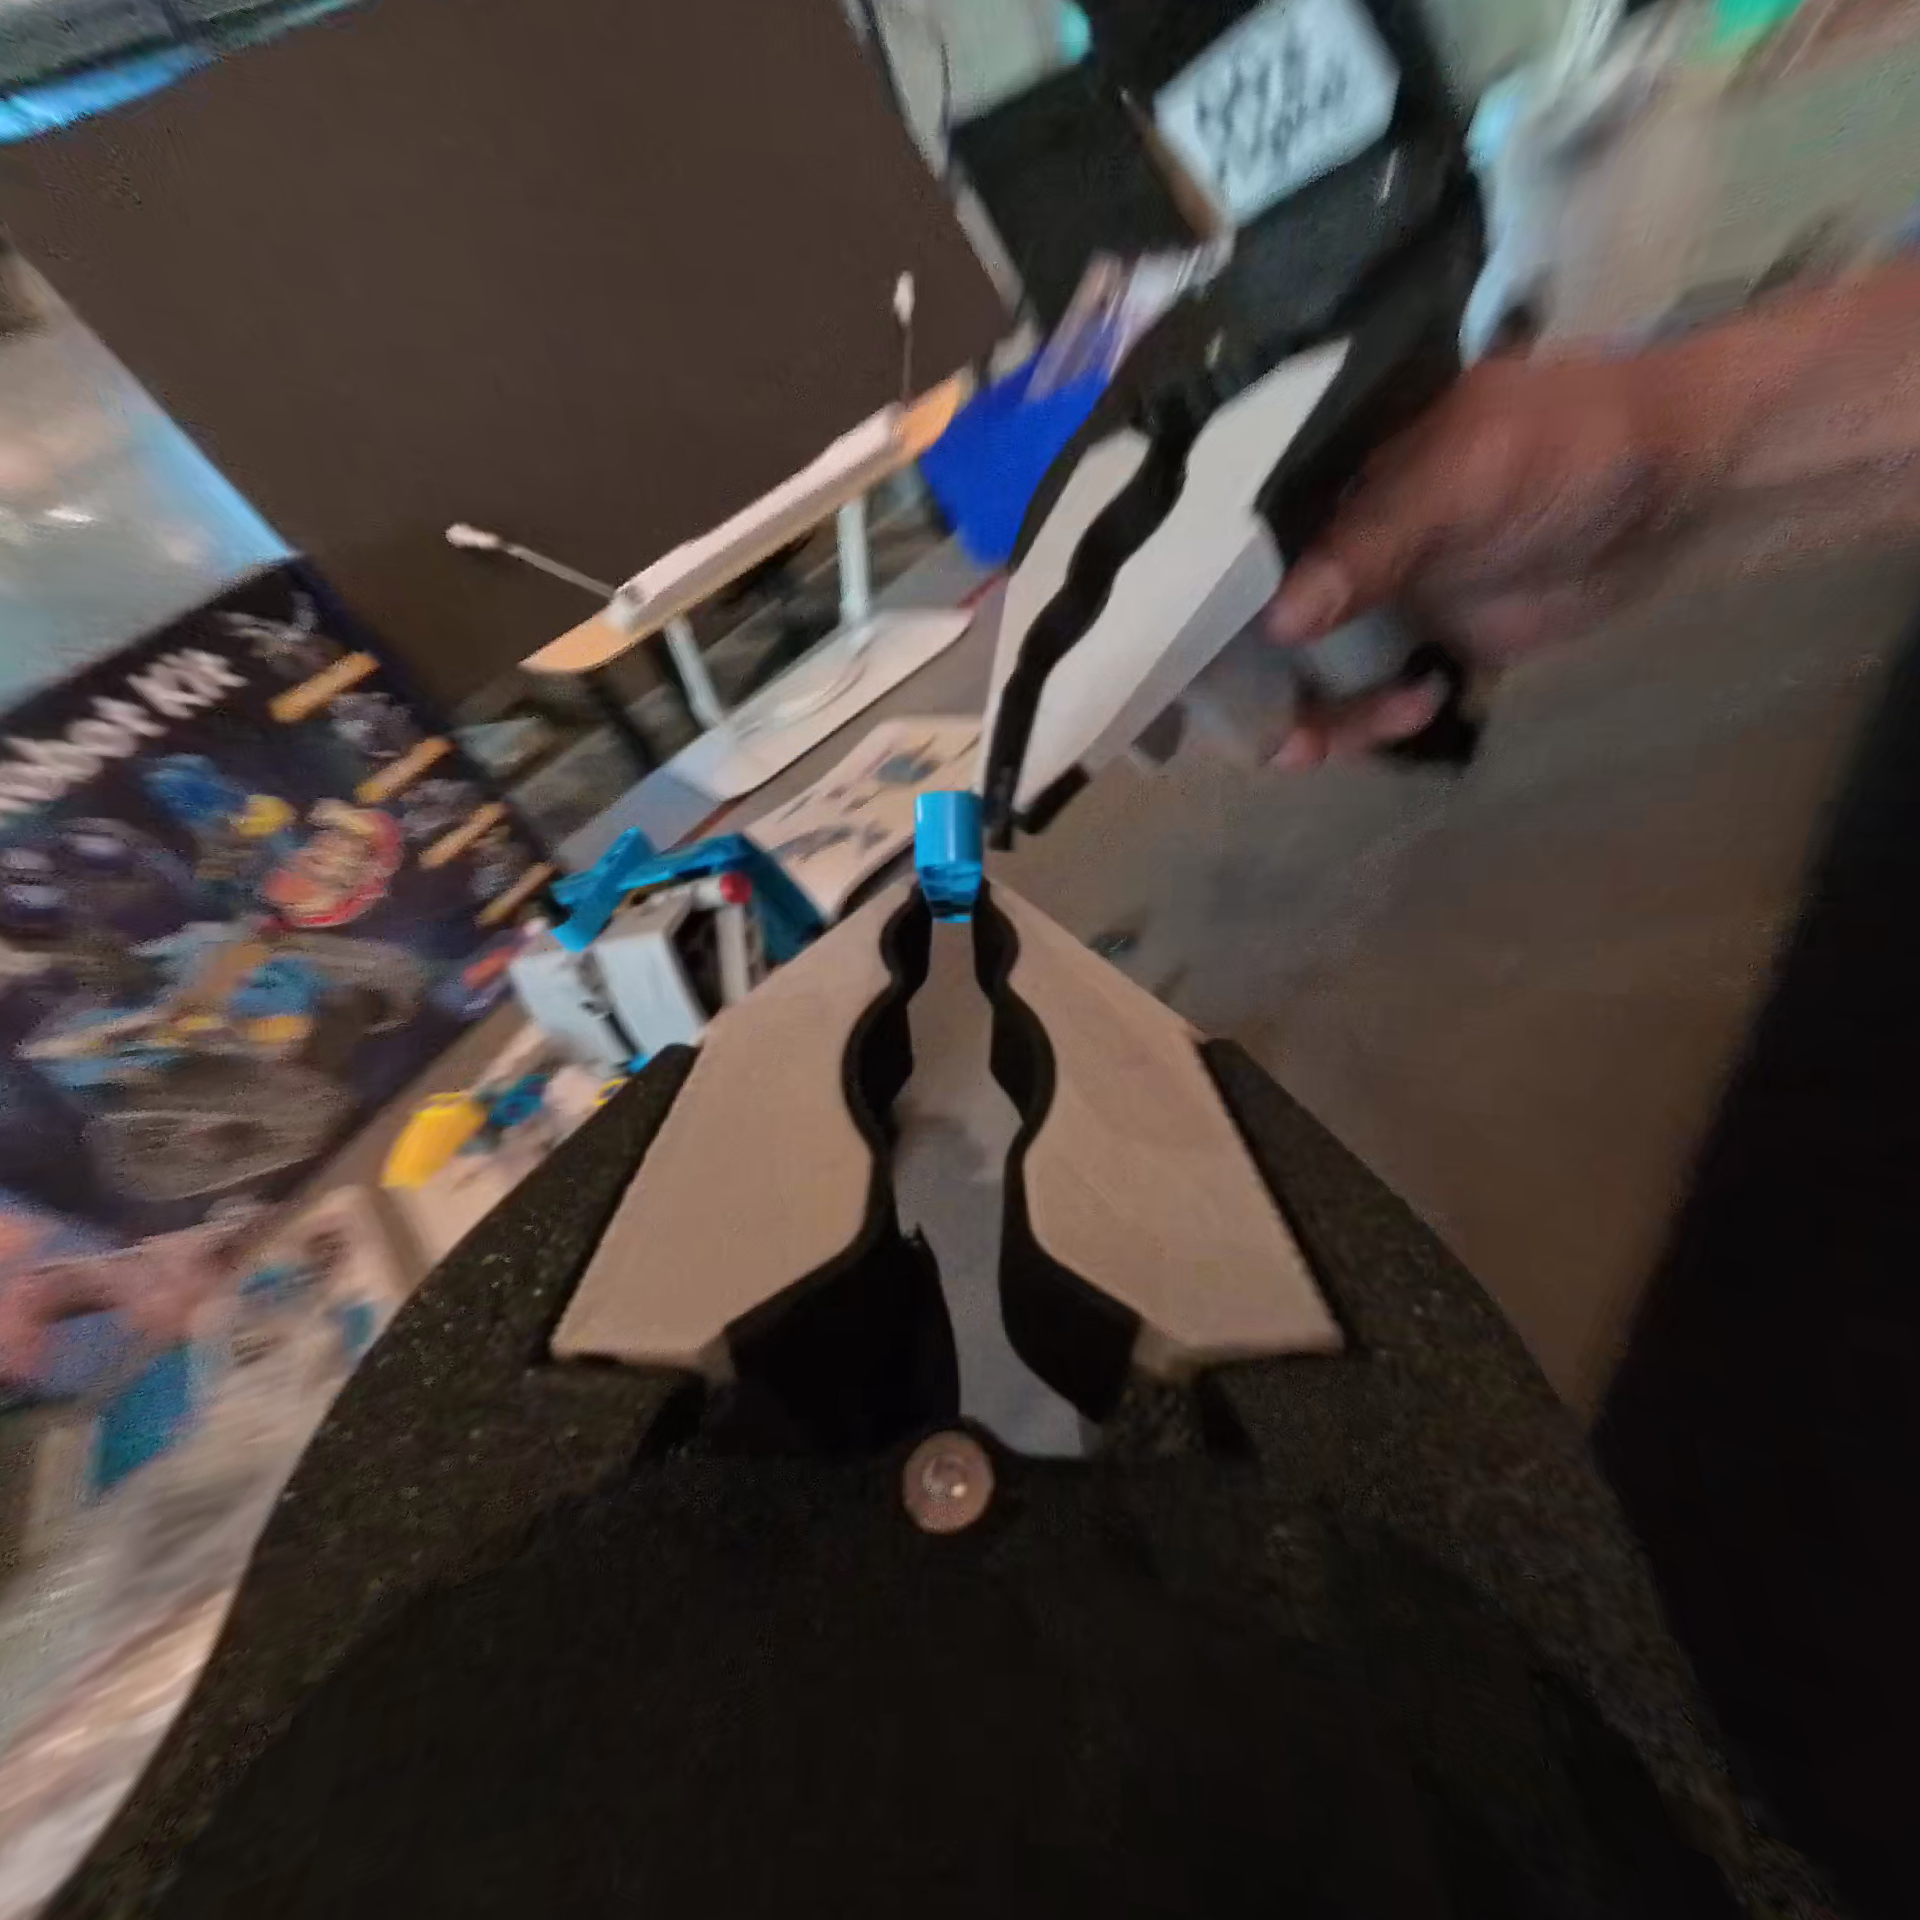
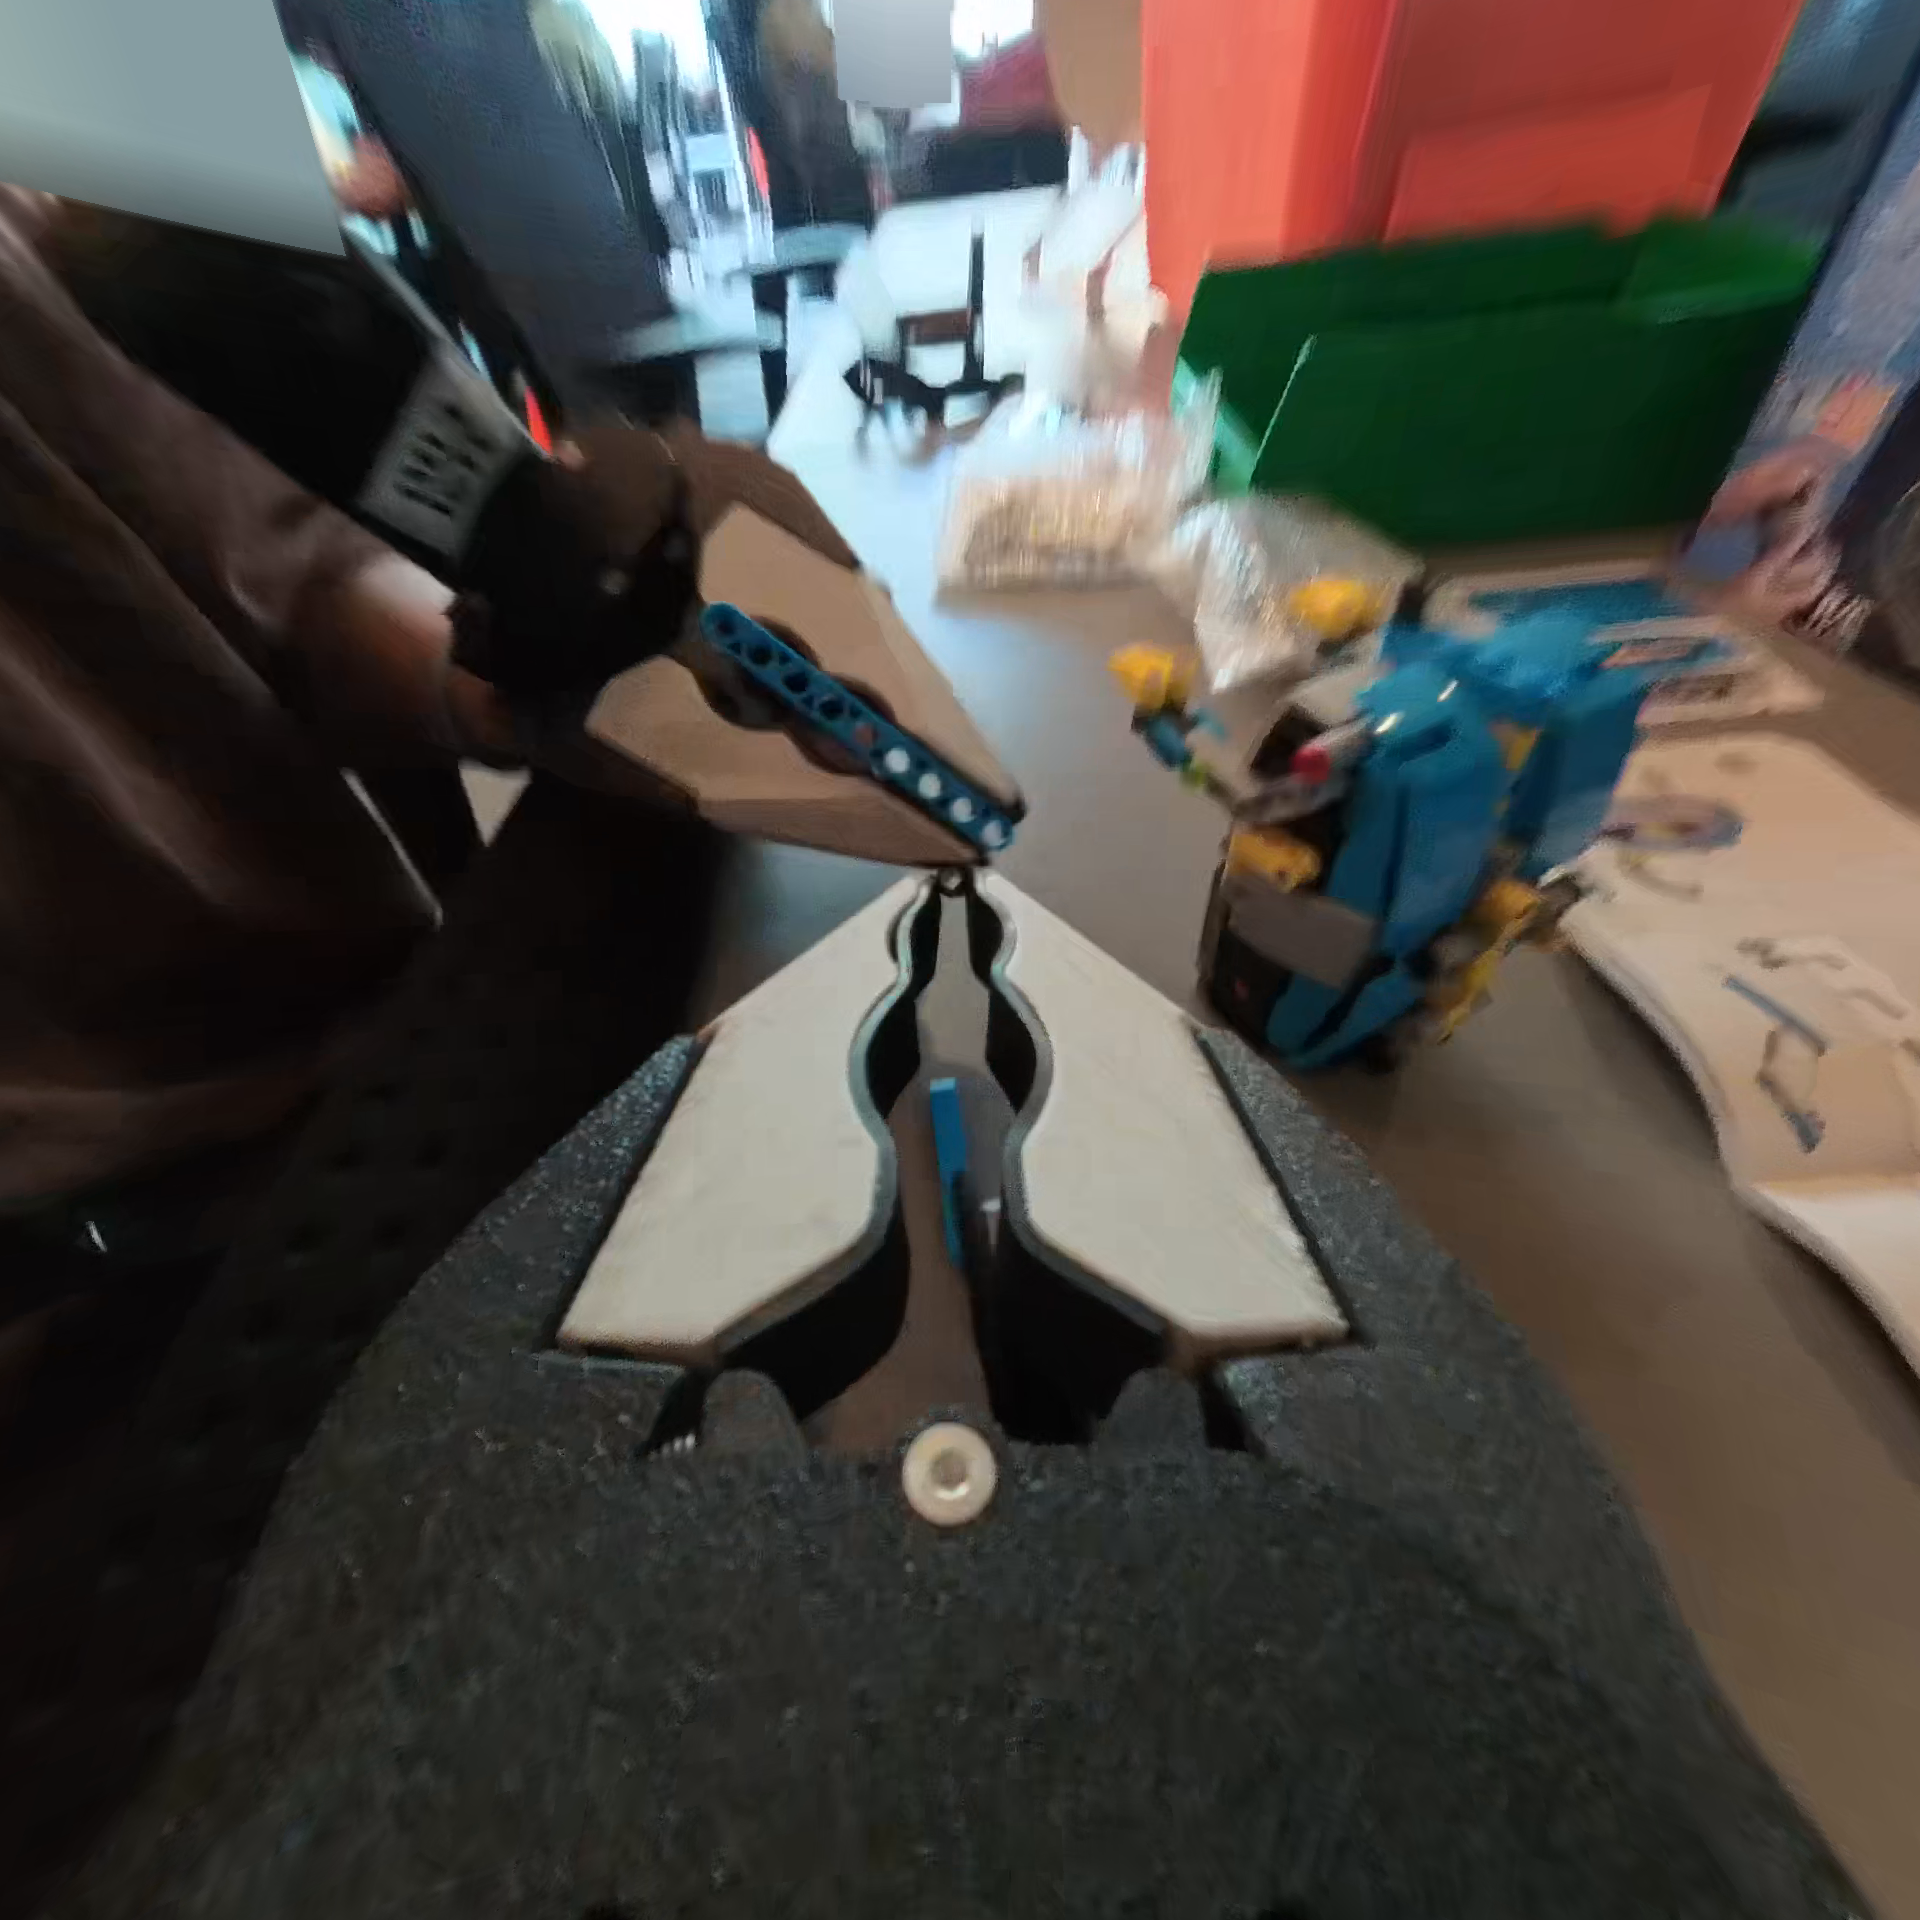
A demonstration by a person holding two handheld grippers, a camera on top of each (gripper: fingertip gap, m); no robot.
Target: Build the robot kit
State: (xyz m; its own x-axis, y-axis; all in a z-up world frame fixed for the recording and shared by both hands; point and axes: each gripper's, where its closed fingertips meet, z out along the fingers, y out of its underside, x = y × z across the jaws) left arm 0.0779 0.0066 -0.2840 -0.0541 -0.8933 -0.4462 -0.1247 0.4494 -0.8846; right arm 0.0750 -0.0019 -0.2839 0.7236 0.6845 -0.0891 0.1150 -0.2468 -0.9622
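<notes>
Left wrist view shows the left gripper (image 1: 948, 902) clenched on a blue beam (image 1: 948, 854), seen end-on at the fingertips and poking out past them. Just beyond the beam's end hangs the right gripper (image 1: 1006, 821), its tips very near the beam, with a person's hand (image 1: 1475, 561) around its handle. Left of the beam, on the brown table (image 1: 1403, 987), lies a blue and white model (image 1: 665, 945), and farther left stands a dark printed box (image 1: 239, 894); a yellow piece (image 1: 431, 1138) lies on the table below the model. Behind the beam, open instruction sheets (image 1: 862, 800) lie flat. Right wrist view shows the same beam (image 2: 860, 724) as a long strip with a row of holes, pinched along the left gripper (image 2: 987, 836), which comes in from the left. The right gripper (image 2: 951, 896) has its jaws nearly together on a small dark pin (image 2: 951, 879) right under the beam's near end; whether pin and beam touch cannot be told. Right of the beam the model (image 2: 1392, 831) lies on the table (image 2: 1455, 1195), with a green box (image 2: 1507, 364) and an orange box (image 2: 1434, 125) behind it. A loose blue piece (image 2: 948, 1174) shows on the table between the right gripper's fingers.
</notes>
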